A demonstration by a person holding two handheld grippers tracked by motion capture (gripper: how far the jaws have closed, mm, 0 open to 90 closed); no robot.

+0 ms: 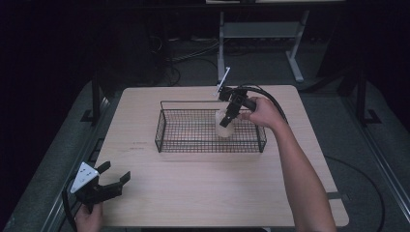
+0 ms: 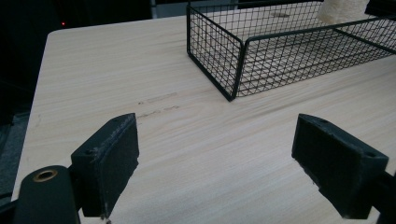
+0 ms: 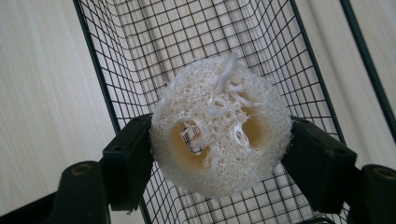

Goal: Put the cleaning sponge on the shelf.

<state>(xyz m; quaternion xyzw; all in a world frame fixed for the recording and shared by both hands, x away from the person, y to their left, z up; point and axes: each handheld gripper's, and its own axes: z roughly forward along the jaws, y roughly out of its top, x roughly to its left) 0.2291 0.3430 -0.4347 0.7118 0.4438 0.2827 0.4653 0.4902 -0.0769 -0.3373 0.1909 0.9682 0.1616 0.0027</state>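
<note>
While the left hand rests low at the near table edge, left gripper wide apart and holding nothing, right arm stretched far forward, right gripper tipped down, squeezing a round loofah sponge between its jaws, wire basket floor just below it

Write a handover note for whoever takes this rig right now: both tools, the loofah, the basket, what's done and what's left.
Right tool: shut on the loofah piece, a jaw pressed to each side, held over the wire basket near its right end.
Left tool: open, holding nothing, above the table's near left corner, apart from the basket.
Done: loofah gripped and brought over the basket.
Left: probably lower it to the basket floor, open the right tool and withdraw. Whether the loofah already touches the mesh cannot be told.
</note>
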